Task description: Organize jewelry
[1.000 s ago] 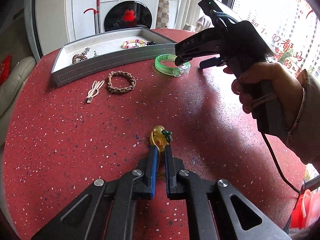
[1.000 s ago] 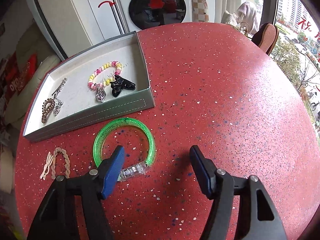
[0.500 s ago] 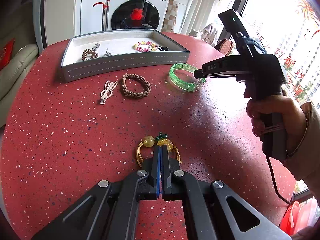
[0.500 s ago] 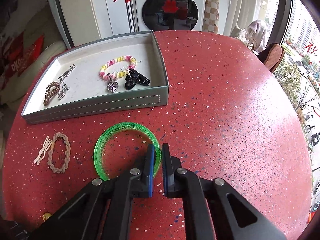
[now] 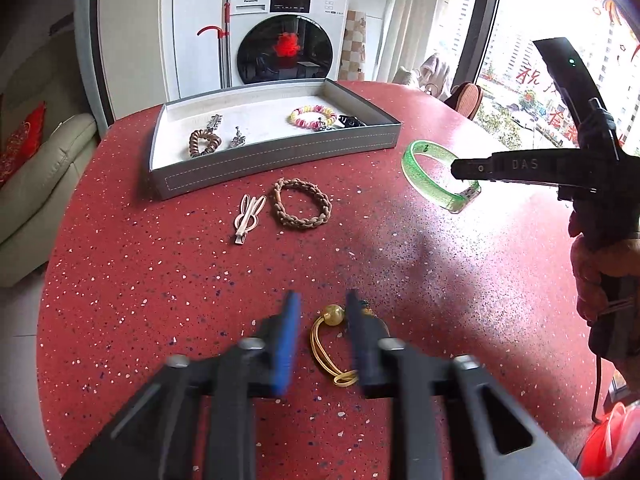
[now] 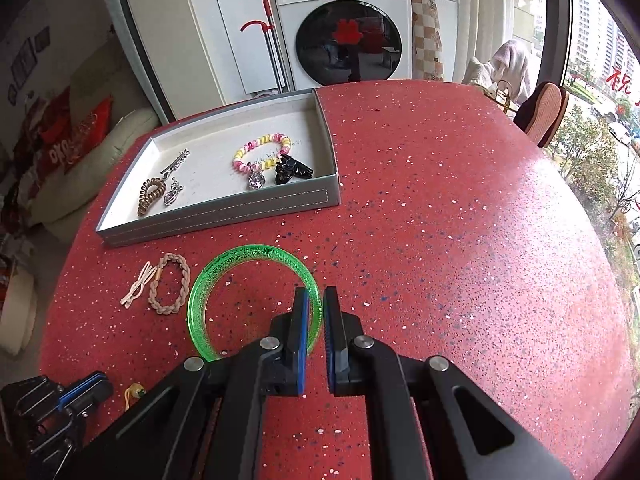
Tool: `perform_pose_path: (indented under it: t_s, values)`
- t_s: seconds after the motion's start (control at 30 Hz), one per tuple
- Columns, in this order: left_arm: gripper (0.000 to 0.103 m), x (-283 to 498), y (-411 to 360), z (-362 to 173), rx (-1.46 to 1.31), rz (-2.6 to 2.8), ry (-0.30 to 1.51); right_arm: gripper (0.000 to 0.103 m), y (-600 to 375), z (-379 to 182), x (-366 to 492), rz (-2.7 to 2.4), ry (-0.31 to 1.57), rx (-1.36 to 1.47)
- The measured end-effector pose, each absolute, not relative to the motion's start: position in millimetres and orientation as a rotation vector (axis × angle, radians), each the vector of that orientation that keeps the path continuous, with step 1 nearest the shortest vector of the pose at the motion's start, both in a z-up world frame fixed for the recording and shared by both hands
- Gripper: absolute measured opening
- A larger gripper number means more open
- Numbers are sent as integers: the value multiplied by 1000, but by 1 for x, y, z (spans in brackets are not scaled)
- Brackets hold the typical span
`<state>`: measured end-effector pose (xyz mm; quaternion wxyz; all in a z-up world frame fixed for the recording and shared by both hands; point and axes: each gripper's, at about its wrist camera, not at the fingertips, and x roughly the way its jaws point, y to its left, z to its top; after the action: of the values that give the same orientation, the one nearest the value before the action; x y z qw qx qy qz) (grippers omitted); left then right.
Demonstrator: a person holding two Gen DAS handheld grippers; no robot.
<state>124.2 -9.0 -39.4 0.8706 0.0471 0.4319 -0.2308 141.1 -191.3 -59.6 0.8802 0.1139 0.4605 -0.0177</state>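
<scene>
Left gripper [image 5: 320, 312] jaws, shut on the gold hair tie [image 5: 334, 330] a moment ago, now opening, tie loose between them. Right gripper [image 6: 316, 300] went from wide open to clamped on the green bangle [image 6: 224, 264], lifted off the table [image 5: 400, 280].

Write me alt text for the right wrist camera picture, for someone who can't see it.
The right tool is shut on the rim of a green bangle above a red speckled table. Behind it a grey tray holds a beaded bracelet and black clip; a braided bracelet lies beside the bangle.

three bracelets [image 6: 254, 304], four clips, one tray [image 6: 224, 216]
</scene>
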Motion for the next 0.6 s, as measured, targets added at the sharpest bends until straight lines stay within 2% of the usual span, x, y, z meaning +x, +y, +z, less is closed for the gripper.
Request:
perform_pose_path:
  t_s: [0.2,0.6]
  values:
    - [103,126,-20,-44,174,-457,859,8,-195,-52,119,-28,939,251]
    - [100,136,-46,-73,248,-521,941,8,-188,-53,97,-7,938,267]
